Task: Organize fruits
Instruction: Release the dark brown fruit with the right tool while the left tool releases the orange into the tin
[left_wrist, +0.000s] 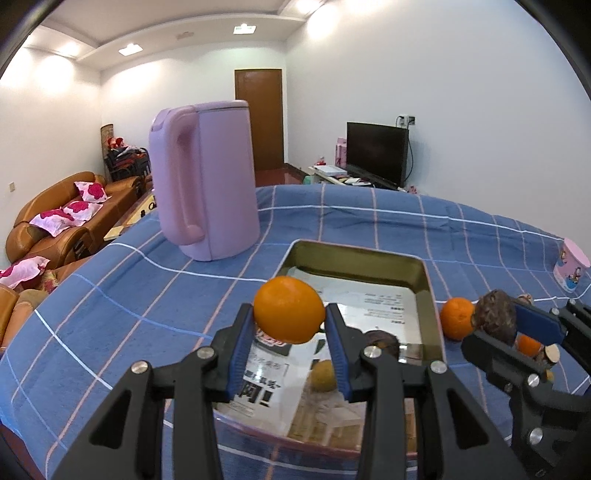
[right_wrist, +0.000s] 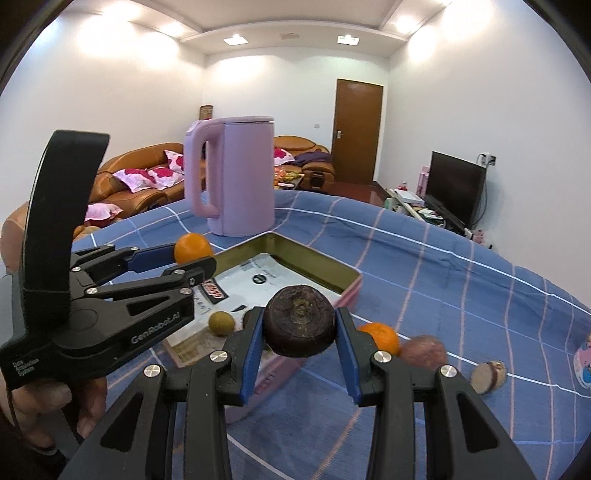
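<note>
The left gripper (left_wrist: 289, 320) clamps an orange (left_wrist: 289, 309) between its blue pads, holding it in the air above the near-left part of the tin (left_wrist: 360, 263). In the right wrist view the same gripper (right_wrist: 192, 258) shows from the side at 9 o'clock, with the orange (right_wrist: 192, 247) at its tip over the tin's (right_wrist: 314, 258) far-left rim.

The right gripper (right_wrist: 299, 326) is closed on a dark brown fruit (right_wrist: 300, 319), round with a flat ringed end facing the camera, held above the tin's near-right edge. From the left wrist view this gripper (left_wrist: 496, 325) sits at 3 o'clock, the dark fruit (left_wrist: 495, 320) wedged in its jaws.

The tin is rectangular, gold-walled, with printed paper (left_wrist: 373, 306) lining the bottom. Inside it lies a small olive-brown fruit (right_wrist: 221, 323), and another dark piece (left_wrist: 382, 341) lies near it, partly hidden by the fingers.

On the blue checked cloth (left_wrist: 147, 288), just right of the tin, rests a second orange (left_wrist: 457, 317). In the right wrist view it (right_wrist: 382, 336) lies at 4 o'clock of the held fruit, with a blurred reddish-brown fruit (right_wrist: 424, 350) beside it and a cut piece (right_wrist: 487, 376) further right. A pink cup (left_wrist: 571, 269) stands near the cloth's right edge. A lilac kettle (left_wrist: 205, 177) stands beyond the tin at 11 o'clock, handle toward the left.
</note>
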